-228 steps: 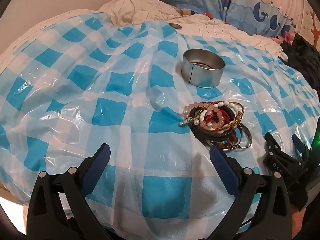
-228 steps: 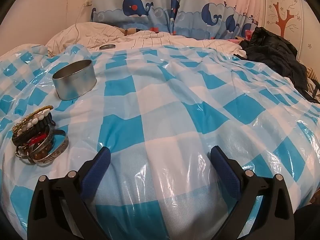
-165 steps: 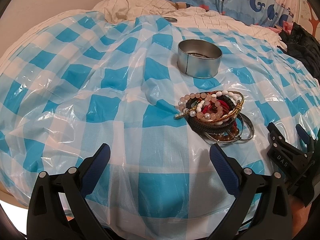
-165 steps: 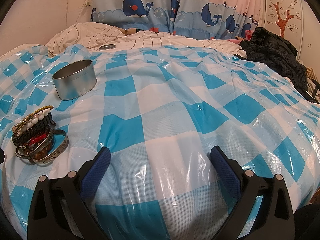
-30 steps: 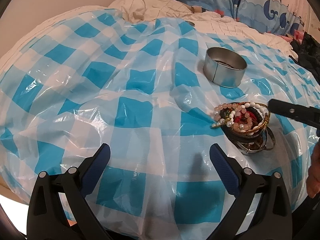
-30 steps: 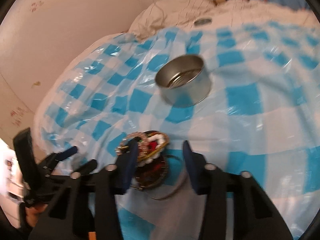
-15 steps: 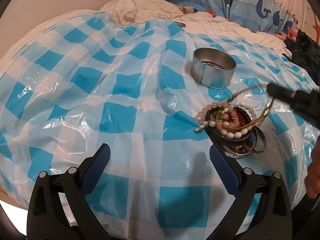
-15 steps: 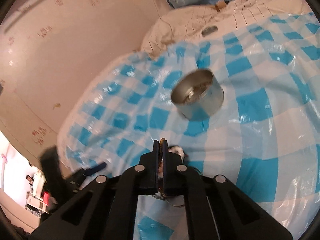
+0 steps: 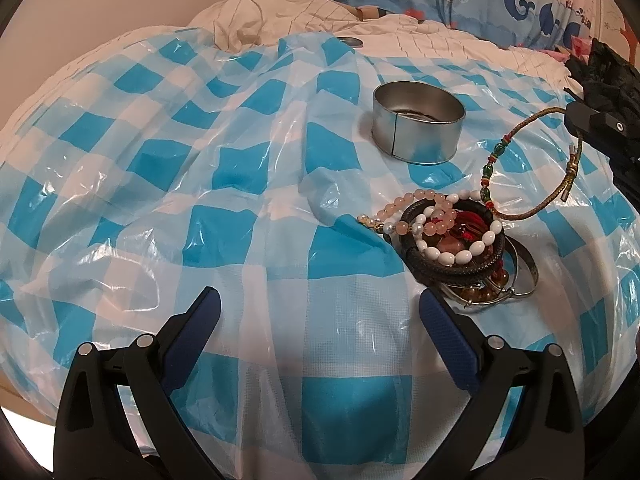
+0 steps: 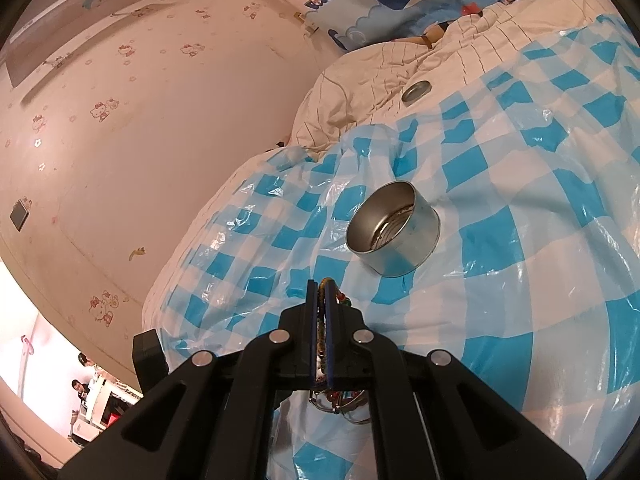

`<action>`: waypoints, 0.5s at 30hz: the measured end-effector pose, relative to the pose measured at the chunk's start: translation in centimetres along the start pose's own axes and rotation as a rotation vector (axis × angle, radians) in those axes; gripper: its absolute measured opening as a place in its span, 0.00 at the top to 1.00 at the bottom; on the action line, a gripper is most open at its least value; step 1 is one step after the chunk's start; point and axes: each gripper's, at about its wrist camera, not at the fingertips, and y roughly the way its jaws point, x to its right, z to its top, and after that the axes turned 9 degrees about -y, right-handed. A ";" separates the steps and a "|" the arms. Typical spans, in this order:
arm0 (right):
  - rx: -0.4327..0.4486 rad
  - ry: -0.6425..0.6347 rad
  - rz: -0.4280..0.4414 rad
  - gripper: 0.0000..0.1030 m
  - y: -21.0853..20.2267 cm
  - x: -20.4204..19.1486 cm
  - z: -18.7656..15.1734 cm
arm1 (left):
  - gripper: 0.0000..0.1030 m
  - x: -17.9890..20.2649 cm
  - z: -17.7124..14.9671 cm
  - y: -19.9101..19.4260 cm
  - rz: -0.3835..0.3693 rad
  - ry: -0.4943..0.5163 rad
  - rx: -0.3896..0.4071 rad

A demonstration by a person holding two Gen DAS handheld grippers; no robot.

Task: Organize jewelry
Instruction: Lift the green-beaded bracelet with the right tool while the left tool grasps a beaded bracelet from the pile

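Lifting a braided cord bracelet (image 9: pixel 532 168) clear of the jewelry pile (image 9: pixel 456 248), right gripper (image 10: pixel 320 292) clamps shut on it.
Left gripper (image 9: pixel 320 320) waits wide open and empty nearby; the silver tin (image 9: pixel 418 128) stands just beyond, the likely destination.

The right gripper (image 9: pixel 576 114) is cut off by the right edge of the left wrist view; only its dark tip shows. In its own view, its closed fingers (image 10: pixel 310 320) hide most of the braided cord bracelet (image 10: pixel 325 282) pinched between them. The bracelet pile (image 10: pixel 340 404) is mostly covered there by the gripper body. In the left wrist view, the lower bangles (image 9: pixel 524 276) lie partly hidden under the black ring. What lies inside the round tin (image 9: pixel 418 114) is too dim to tell. A dark heap (image 9: pixel 608 76) at far right is cropped.
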 end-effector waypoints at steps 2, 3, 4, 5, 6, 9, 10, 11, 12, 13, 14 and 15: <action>0.001 0.003 -0.002 0.96 0.1 0.1 -0.1 | 0.07 0.0 0.0 0.0 0.001 0.000 0.001; 0.000 0.004 -0.003 0.96 0.1 0.2 -0.1 | 0.07 0.0 0.0 0.0 0.000 0.001 0.001; 0.000 0.005 -0.004 0.96 0.1 0.2 -0.2 | 0.07 0.1 0.0 -0.1 -0.001 0.002 0.001; -0.001 0.007 -0.005 0.96 0.1 0.3 -0.3 | 0.07 0.1 -0.1 -0.1 -0.001 0.004 0.002; 0.000 0.007 -0.006 0.96 0.1 0.3 -0.3 | 0.07 0.2 -0.1 -0.2 -0.002 0.007 0.003; 0.004 0.009 -0.008 0.96 0.0 0.5 -0.3 | 0.07 0.5 -0.1 -0.2 0.000 0.017 0.004; 0.005 0.011 -0.009 0.96 -0.1 0.5 -0.3 | 0.07 0.5 -0.1 -0.2 0.000 0.019 0.004; 0.009 0.012 -0.011 0.96 -0.1 0.6 -0.3 | 0.07 0.6 -0.1 -0.2 0.000 0.022 0.004; 0.013 0.013 -0.013 0.96 -0.2 0.6 -0.3 | 0.07 0.6 -0.1 -0.2 0.000 0.023 0.004; 0.020 0.015 -0.013 0.96 -0.4 0.7 -0.3 | 0.07 0.7 -0.1 -0.2 0.000 0.023 0.004; 0.026 0.016 -0.014 0.96 -0.6 0.7 -0.2 | 0.07 0.7 -0.1 -0.2 0.000 0.023 0.004; 0.034 0.019 -0.015 0.96 -0.7 0.7 -0.1 | 0.07 0.7 -0.1 -0.2 -0.001 0.022 0.003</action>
